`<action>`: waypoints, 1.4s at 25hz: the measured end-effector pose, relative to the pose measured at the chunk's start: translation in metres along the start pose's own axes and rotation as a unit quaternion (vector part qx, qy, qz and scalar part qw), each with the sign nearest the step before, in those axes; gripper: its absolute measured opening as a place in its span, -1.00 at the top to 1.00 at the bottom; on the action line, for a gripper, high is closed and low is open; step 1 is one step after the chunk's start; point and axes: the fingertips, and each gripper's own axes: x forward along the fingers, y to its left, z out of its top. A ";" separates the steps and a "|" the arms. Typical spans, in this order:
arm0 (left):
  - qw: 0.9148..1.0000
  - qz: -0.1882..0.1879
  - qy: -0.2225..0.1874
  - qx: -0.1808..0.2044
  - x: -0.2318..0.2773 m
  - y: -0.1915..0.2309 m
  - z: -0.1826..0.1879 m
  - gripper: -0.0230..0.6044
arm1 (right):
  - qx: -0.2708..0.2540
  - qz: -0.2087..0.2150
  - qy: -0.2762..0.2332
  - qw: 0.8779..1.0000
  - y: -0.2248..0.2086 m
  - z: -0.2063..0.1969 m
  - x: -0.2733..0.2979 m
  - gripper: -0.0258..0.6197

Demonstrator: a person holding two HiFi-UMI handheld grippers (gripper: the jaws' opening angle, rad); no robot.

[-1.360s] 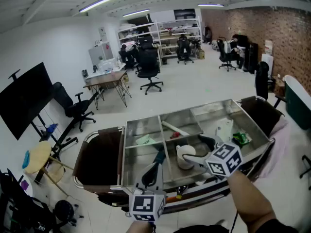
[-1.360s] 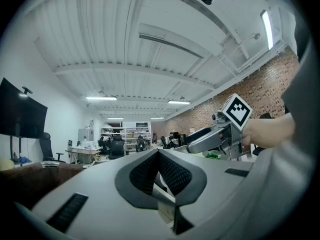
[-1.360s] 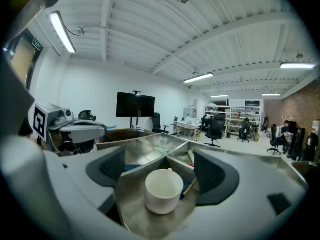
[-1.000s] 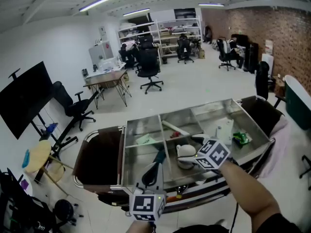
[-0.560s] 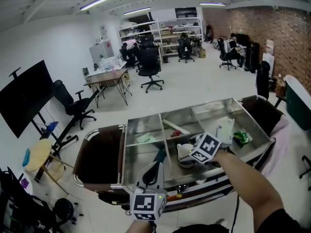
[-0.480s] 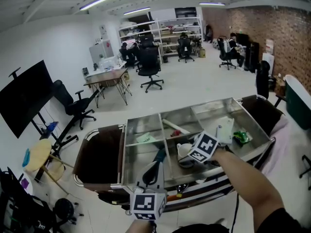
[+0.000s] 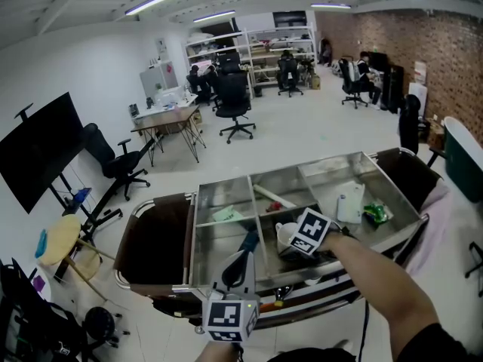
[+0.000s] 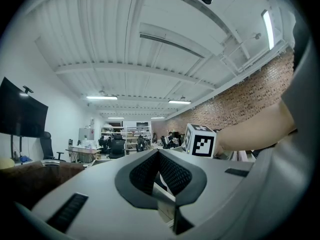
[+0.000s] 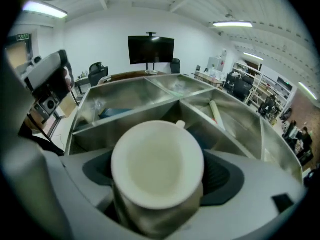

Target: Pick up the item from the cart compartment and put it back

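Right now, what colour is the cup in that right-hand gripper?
The cup is plain white, seen best in the right gripper view.

big open office, pale glossy floor (image 7: 302,138), white wall (image 7: 90,66) on the left and a brick wall (image 7: 438,44) on the right. long tube lights (image 7: 162,0) overhead, black swivel chairs (image 7: 232,104), a folding desk (image 7: 162,119), shelving (image 7: 279,51) at the back, dark tv screen (image 7: 38,153) on a stand.
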 end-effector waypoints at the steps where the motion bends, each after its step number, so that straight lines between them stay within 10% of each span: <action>1: 1.000 0.000 0.000 0.000 0.000 0.000 0.000 0.93 | -0.005 0.000 0.016 1.000 0.001 -0.007 0.007 -0.63; 18: 1.000 0.008 0.002 0.000 -0.001 0.008 -0.002 0.93 | 0.021 -0.001 -0.022 1.000 -0.009 0.002 -0.001 -0.53; 26: 1.000 0.007 0.005 -0.002 0.001 0.007 -0.006 0.93 | 0.041 -0.008 -0.148 0.988 0.006 0.028 -0.066 -0.53; 35: 1.000 0.003 -0.001 0.004 0.002 0.004 0.001 0.93 | 0.060 -0.047 -0.306 0.949 0.039 0.025 -0.144 -0.53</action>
